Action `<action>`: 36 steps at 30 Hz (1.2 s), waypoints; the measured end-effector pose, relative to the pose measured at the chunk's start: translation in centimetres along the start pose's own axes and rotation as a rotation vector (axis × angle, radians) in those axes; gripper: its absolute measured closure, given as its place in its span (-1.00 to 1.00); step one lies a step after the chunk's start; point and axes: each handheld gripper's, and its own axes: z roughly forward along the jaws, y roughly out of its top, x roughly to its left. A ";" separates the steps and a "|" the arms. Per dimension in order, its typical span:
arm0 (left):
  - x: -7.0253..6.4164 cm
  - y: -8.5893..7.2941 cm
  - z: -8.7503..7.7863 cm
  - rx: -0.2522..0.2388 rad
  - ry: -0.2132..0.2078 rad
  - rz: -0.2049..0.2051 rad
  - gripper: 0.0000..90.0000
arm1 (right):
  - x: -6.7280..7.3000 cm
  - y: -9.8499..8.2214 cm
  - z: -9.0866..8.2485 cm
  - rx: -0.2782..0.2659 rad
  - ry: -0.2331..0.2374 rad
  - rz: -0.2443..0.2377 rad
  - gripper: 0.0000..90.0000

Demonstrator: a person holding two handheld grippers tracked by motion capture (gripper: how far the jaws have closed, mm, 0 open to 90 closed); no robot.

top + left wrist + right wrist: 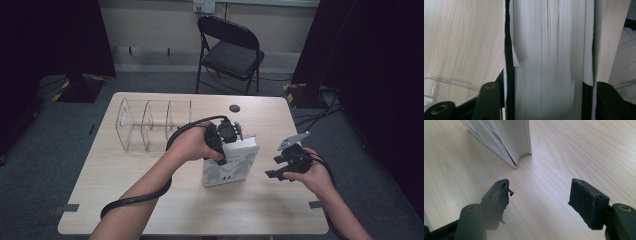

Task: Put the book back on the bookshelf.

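We hold book upright, left gripper clamped across its top edge, right gripper wide open, nothing held, bare table between it and book's edge.

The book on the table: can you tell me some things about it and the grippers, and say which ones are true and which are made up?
1. The left gripper is shut on the book. True: in the left gripper view its jaws press both sides of the pages.
2. The book lies flat on the table. False: it stands upright.
3. The right gripper is open with nothing between its jaws. True.
4. The right gripper holds the clear organizer. False: the organizer sits apart on the table, past the left hand.
5. A black folding chair stands beyond the table. True.
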 end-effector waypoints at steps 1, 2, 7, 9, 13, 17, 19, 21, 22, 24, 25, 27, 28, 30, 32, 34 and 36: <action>0.0 0.1 0.2 -0.004 0.008 -0.004 0.04 | 0.0 -0.2 0.1 -0.002 -0.005 0.010 -0.35; 0.1 0.2 0.3 0.005 0.015 0.006 0.02 | -0.1 -0.4 0.3 -0.010 -0.005 0.014 -0.37; 0.3 0.5 0.8 -0.015 0.000 0.035 0.01 | -0.1 -1.4 1.1 -0.035 -0.009 0.018 -0.41; 0.4 0.5 1.0 -0.019 -0.005 0.038 0.00 | -0.2 -1.9 1.6 -0.050 -0.014 0.024 -0.45; 0.7 0.5 1.3 -0.020 -0.024 0.015 -0.01 | -0.2 -3.0 2.7 -0.062 -0.023 0.045 -0.52; 0.8 0.7 1.4 0.002 -0.027 0.010 -0.03 | 0.0 -3.8 3.6 -0.071 -0.045 0.045 -0.60; 0.7 0.7 1.7 -0.002 -0.016 0.004 -0.06 | 0.0 -4.2 4.1 -0.085 -0.048 0.057 -0.62; 0.6 0.8 1.7 0.007 -0.013 0.007 -0.07 | 0.1 -4.6 4.6 -0.079 -0.047 0.069 -0.64; 0.6 0.8 1.7 0.001 -0.011 0.003 -0.07 | 0.2 -4.8 5.0 -0.076 -0.045 0.075 -0.65; 0.7 0.8 1.7 0.004 -0.011 -0.004 -0.08 | 0.3 -5.3 5.8 -0.068 -0.047 0.078 -0.67; 0.7 0.7 1.7 0.004 -0.008 0.003 -0.09 | 0.4 -5.6 6.1 -0.072 -0.046 0.069 -0.68; 0.6 0.8 1.8 0.008 -0.008 0.005 -0.08 | 0.5 -5.8 6.6 -0.068 -0.062 0.056 -0.69; 0.6 0.8 1.8 0.020 -0.006 0.009 -0.08 | 0.6 -5.8 6.7 -0.075 -0.064 0.055 -0.69; 0.5 1.0 1.9 0.040 0.002 0.005 -0.09 | 0.8 -5.9 6.9 -0.081 -0.073 0.046 -0.69; 0.6 1.0 2.1 0.053 -0.015 -0.018 -0.14 | 0.9 -5.9 7.0 -0.087 -0.085 0.041 -0.70; 0.6 1.0 2.1 0.045 -0.019 -0.012 -0.12 | 1.0 -6.1 7.0 -0.101 -0.088 0.047 -0.70; 0.6 0.9 2.1 0.039 -0.022 -0.023 -0.13 | 1.1 -6.3 7.1 -0.120 -0.094 0.049 -0.71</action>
